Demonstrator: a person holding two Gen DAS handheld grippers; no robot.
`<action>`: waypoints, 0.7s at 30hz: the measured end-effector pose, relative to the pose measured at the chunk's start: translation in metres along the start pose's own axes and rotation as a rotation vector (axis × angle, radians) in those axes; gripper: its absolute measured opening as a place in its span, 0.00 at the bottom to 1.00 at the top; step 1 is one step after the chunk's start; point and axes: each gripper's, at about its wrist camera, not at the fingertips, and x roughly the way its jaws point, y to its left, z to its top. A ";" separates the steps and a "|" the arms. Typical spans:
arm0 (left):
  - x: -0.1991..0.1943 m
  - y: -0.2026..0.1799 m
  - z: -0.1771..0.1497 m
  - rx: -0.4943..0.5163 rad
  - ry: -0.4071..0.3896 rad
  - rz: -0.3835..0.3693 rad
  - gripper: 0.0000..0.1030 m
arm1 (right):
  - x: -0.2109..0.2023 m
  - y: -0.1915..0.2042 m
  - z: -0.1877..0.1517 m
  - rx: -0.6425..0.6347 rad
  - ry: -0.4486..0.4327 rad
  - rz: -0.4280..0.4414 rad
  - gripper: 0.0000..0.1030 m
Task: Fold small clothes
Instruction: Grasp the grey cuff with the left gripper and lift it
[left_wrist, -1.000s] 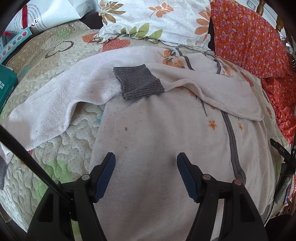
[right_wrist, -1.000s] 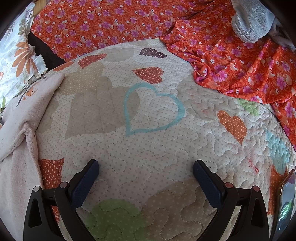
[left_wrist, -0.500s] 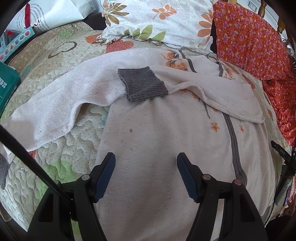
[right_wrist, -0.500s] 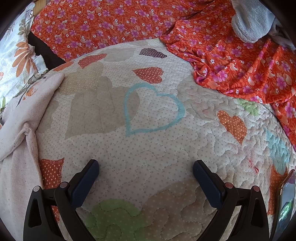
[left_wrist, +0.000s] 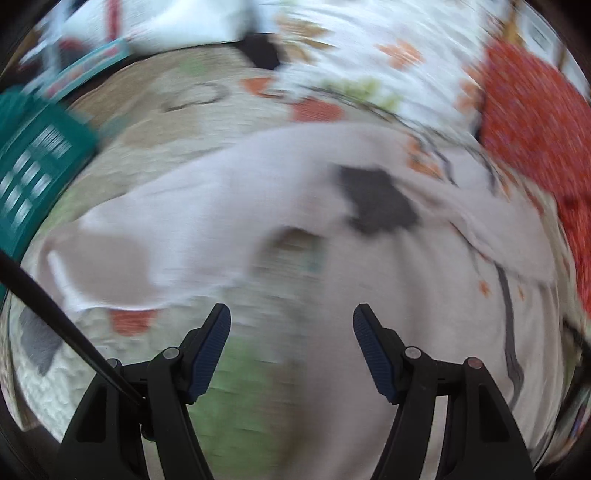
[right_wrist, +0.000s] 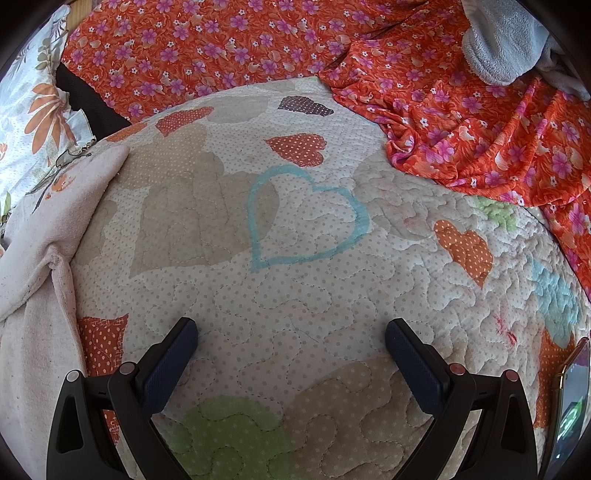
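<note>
A quilted bedspread (right_wrist: 295, 295) patterned with hearts carries everything here, its pale dotted surface filling most of the right wrist view, with a blue outlined heart (right_wrist: 306, 218) near the middle. An orange floral cloth (right_wrist: 461, 122) lies rumpled along the far edge and the right edge of the quilt, and a leaf-print pillow (right_wrist: 33, 107) sits at the far left corner of that view.

The garment to fold, a cream sweater (left_wrist: 388, 314), lies spread flat on the quilt. In the left wrist view (heavily smeared by motion blur) its body runs from the near edge up toward the pillow (left_wrist: 369, 48); one sleeve (left_wrist: 177, 236) stretches out toward the left edge, and the other is folded across the chest so that its grey cuff (left_wrist: 376, 203) rests on the body. In the right wrist view only the sweater's side (right_wrist: 40, 236) shows, along the left edge of the quilt.

A teal box (left_wrist: 33, 166) lies at the quilt's left edge. A phone (right_wrist: 570, 402) lies at the near right corner.

The left gripper (left_wrist: 291, 343) is spread wide and empty, above the sweater's near left side where it meets the quilt. The right gripper (right_wrist: 291, 354) is also spread wide and empty, over bare quilt just beside the sweater.
</note>
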 end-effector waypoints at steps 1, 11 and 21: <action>-0.005 0.017 -0.005 -0.056 -0.011 0.018 0.66 | 0.000 0.000 0.000 0.000 0.000 0.000 1.00; -0.045 0.162 -0.021 -0.425 -0.102 0.349 0.66 | 0.000 0.000 0.000 0.001 0.000 -0.001 1.00; -0.003 0.196 -0.010 -0.375 0.012 0.486 0.73 | 0.000 0.000 0.000 0.000 0.000 -0.001 1.00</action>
